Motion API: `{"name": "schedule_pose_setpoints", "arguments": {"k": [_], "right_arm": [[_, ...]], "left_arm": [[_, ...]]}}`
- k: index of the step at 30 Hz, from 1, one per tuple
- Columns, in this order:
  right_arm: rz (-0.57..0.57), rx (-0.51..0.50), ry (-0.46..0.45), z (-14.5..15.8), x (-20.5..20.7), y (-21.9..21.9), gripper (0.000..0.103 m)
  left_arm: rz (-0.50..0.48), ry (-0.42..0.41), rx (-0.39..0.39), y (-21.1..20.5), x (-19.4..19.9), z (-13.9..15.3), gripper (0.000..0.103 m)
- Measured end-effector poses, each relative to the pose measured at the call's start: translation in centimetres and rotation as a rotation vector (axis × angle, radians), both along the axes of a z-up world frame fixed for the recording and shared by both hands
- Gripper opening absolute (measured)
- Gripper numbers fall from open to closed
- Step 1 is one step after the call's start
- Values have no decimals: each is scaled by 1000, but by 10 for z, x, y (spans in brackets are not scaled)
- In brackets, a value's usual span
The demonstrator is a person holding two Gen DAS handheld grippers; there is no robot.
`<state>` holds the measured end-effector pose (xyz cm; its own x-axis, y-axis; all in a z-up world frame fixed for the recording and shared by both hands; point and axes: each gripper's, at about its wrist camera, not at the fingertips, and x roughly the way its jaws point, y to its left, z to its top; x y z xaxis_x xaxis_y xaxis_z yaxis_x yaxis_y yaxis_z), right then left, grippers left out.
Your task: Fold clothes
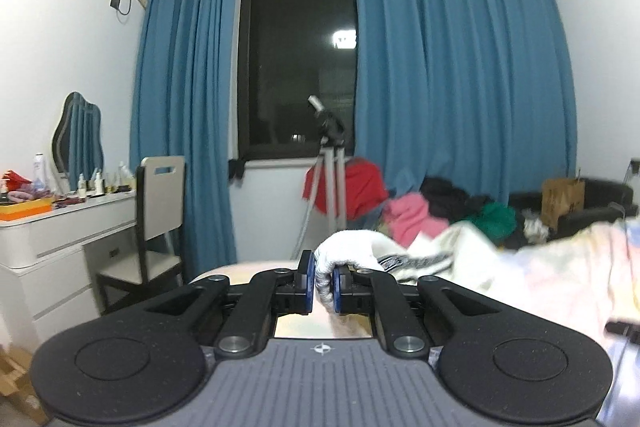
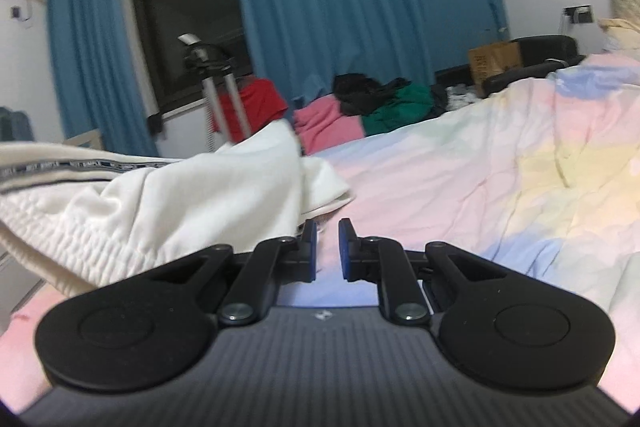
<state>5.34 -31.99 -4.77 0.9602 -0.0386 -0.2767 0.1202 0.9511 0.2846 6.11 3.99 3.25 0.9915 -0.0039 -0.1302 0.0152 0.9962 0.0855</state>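
Note:
A white garment [image 2: 180, 199] with a ribbed waistband and a dark lettered stripe lies bunched on the pastel bedspread [image 2: 500, 167], left of my right gripper [image 2: 328, 247]. That gripper's blue pads stand a little apart with nothing between them, just right of the cloth's edge. In the left wrist view my left gripper [image 1: 324, 281] is shut on a fold of the same white garment [image 1: 424, 259], lifted above the bed; the cloth trails off to the right.
A pile of pink, green, black and red clothes [image 2: 360, 107] lies past the bed's far edge under blue curtains [image 1: 460, 67]. A tripod [image 1: 328, 187] stands by the window. A white dresser [image 1: 60, 247] and chair [image 1: 156, 219] are at left. A cardboard box [image 2: 494, 61] sits on a black sofa.

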Motion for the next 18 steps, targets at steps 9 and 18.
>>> {"name": "schedule_pose_setpoints", "arguments": {"k": [9,18], "right_arm": [[244,-63,160,-9,-5,51,34],[302,-154,288,-47,55,81,44]], "left_arm": [[41,86,-134,58,9,-34,10],[91,173,-373,113,42,-57,10]]}}
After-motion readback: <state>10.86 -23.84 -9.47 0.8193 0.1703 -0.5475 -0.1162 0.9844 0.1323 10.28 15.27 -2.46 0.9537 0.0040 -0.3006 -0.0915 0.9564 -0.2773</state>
